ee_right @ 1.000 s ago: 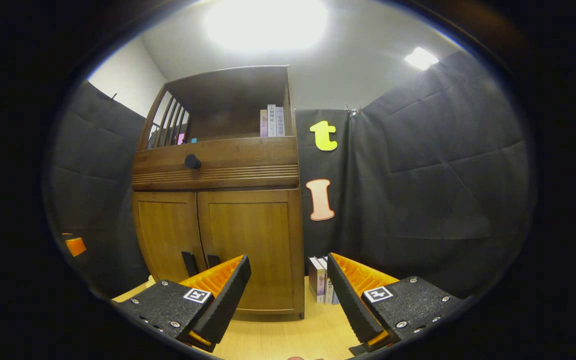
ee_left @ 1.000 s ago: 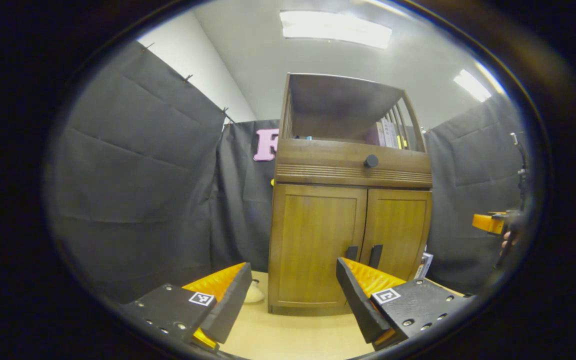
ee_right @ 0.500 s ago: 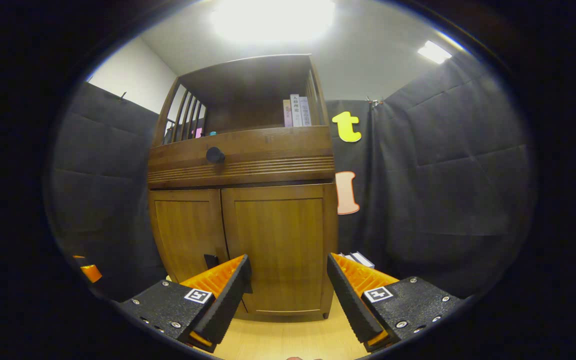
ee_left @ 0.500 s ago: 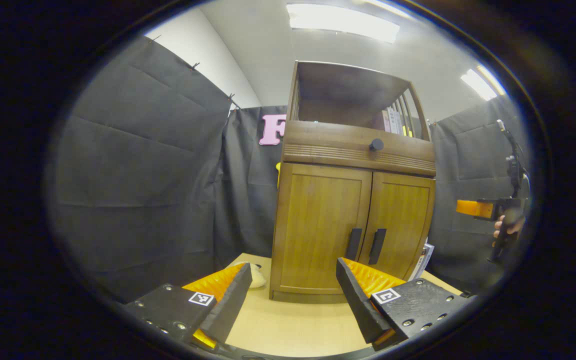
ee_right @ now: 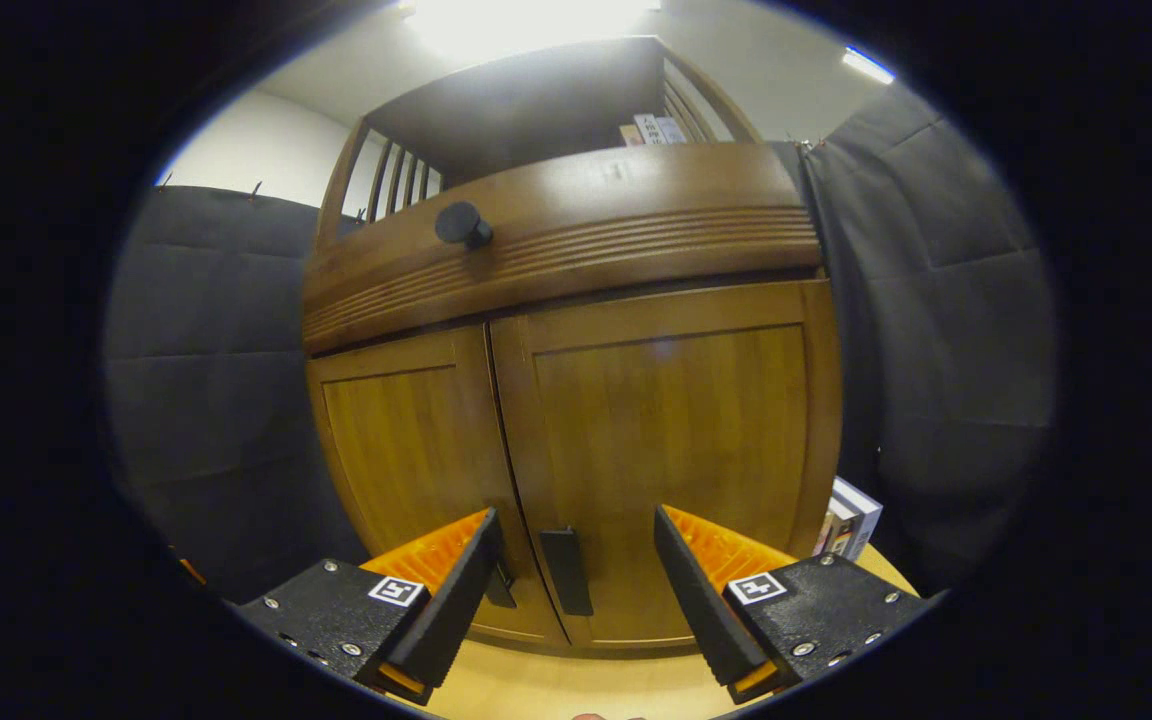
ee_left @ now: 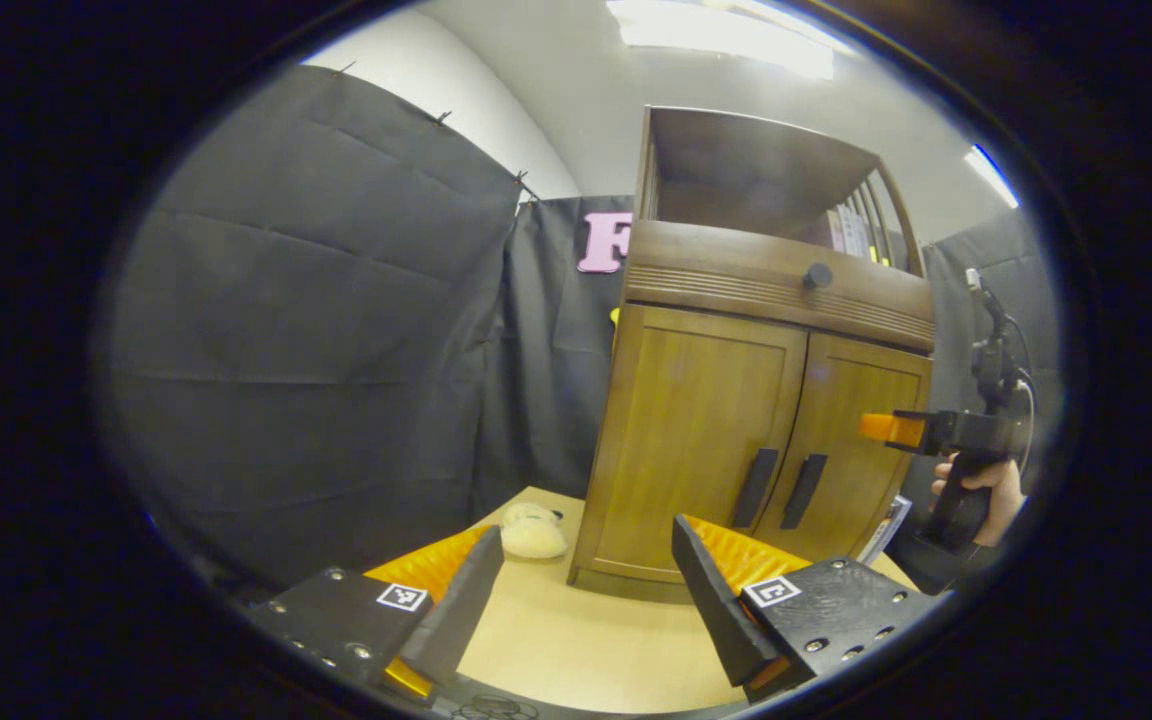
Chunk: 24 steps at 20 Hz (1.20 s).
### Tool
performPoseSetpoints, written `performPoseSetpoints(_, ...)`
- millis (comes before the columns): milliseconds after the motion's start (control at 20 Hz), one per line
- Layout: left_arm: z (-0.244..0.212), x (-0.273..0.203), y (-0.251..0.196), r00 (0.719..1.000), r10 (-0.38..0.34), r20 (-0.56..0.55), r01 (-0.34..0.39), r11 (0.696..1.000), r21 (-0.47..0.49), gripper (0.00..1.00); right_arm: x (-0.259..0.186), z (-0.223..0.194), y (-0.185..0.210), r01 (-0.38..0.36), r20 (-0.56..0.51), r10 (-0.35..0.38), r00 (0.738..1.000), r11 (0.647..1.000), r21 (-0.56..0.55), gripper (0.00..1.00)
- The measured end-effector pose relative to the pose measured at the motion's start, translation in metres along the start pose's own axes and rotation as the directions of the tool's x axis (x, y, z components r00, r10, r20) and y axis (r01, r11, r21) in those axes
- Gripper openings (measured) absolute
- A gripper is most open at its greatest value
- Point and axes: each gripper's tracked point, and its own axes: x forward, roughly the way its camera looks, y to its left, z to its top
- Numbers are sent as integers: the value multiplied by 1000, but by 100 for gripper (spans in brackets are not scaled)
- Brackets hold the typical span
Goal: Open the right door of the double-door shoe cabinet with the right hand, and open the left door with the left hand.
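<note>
Cabinet [ee_right: 576,400] nearer than before

Pale plush toy [ee_left: 533,530] lying on the light wooden floor [ee_left: 576,640]; books [ee_right: 848,518] standing at floor level; ceiling light panel [ee_left: 721,30] overhead.

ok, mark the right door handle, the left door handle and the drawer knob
right door handle [ee_right: 566,571], right gripper view, middle of the dark bar.
left door handle [ee_left: 755,487], left gripper view, middle of the bar.
drawer knob [ee_right: 460,223], right gripper view, its round face.
</note>
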Motion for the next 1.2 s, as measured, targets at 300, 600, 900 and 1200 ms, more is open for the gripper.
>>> performPoseSetpoints(300,-11,-4,-2,993,111,-32,-111,994,17,98,45,-48,1,-10,-72,7,997,1000,-29,94)
performPoseSetpoints(600,-20,9,-3,985,155,-78,-154,988,13,98,72,-72,6,-1,-103,-3,995,999,-41,93)
performPoseSetpoints(900,-28,18,-4,984,148,-99,-147,989,13,98,87,-66,21,-40,-82,37,996,998,-40,46)
performPoseSetpoints(1200,-33,26,-8,984,119,-131,-117,993,18,98,83,-70,19,-103,-117,100,988,994,-19,25)
